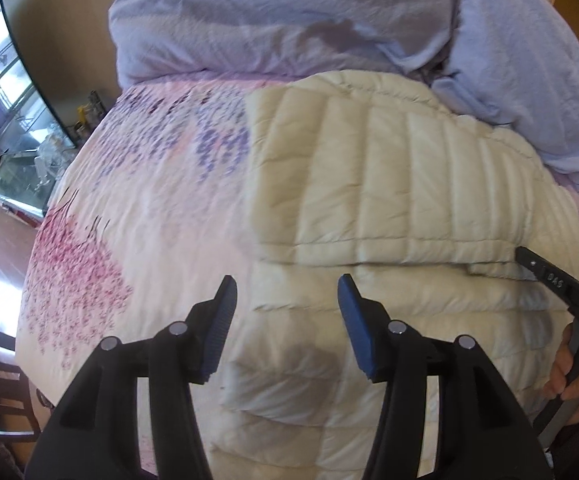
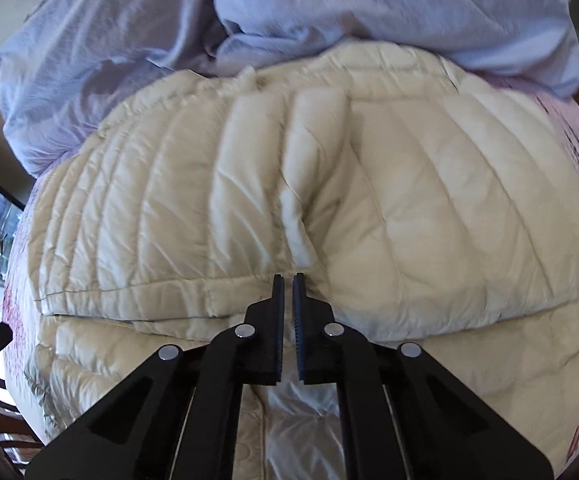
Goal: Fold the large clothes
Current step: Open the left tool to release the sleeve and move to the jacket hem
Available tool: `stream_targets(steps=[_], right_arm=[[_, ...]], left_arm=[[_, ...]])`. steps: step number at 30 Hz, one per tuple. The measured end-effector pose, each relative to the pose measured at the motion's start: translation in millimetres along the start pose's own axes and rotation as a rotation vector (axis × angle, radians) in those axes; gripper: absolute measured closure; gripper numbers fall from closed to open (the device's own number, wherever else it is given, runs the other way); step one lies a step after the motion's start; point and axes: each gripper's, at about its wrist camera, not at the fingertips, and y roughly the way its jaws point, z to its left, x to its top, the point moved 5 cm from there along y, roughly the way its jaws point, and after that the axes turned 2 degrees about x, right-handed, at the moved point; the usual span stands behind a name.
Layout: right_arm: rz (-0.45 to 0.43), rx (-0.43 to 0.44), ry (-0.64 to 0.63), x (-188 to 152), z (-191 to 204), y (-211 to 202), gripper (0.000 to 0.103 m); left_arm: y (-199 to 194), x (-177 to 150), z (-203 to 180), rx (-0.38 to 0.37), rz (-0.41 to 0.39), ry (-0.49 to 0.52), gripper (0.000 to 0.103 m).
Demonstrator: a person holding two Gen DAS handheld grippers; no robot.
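A cream quilted down jacket (image 1: 389,184) lies on the bed, its upper part folded over the lower part. My left gripper (image 1: 287,286) is open and empty, hovering over the jacket's near left part. My right gripper (image 2: 288,280) is nearly shut, its tips at the folded edge of the jacket (image 2: 369,184); whether it pinches fabric is unclear. The right gripper also shows in the left wrist view (image 1: 529,262) at the jacket's right edge, held by a hand.
A floral pink and purple bedsheet (image 1: 137,208) covers the bed. A crumpled lavender duvet (image 1: 289,20) lies at the far side, touching the jacket's top; it also shows in the right wrist view (image 2: 369,8). A glass cabinet (image 1: 21,160) stands left of the bed.
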Motion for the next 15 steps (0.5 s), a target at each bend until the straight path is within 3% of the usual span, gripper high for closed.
stream_targets(steps=[4, 10, 11, 12, 14, 15], right_arm=[[0.031, -0.001, 0.040, -4.3, -9.0, 10.3, 0.099], [0.048, 0.024, 0.014, -4.8, -8.0, -5.3, 0.094], [0.045, 0.029, 0.007, -6.1, -9.9, -12.0, 0.080], [0.036, 0.034, 0.002, -7.4, -12.5, -19.2, 0.057], [0.003, 0.037, -0.012, -8.8, -20.2, -34.0, 0.039], [-0.013, 0.036, -0.031, -11.9, -26.2, -44.6, 0.039]], left_arm=[[6.5, -5.7, 7.7, 0.018, 0.014, 0.004, 0.050], [9.5, -16.4, 16.3, 0.023, 0.022, 0.024, 0.037], [8.8, -21.3, 20.5, 0.015, 0.024, 0.027, 0.037], [8.7, -24.2, 22.8, 0.007, 0.027, 0.028, 0.036], [7.7, -34.6, 30.2, -0.022, 0.042, 0.022, 0.035], [7.1, -40.9, 34.6, -0.042, 0.051, 0.016, 0.034]])
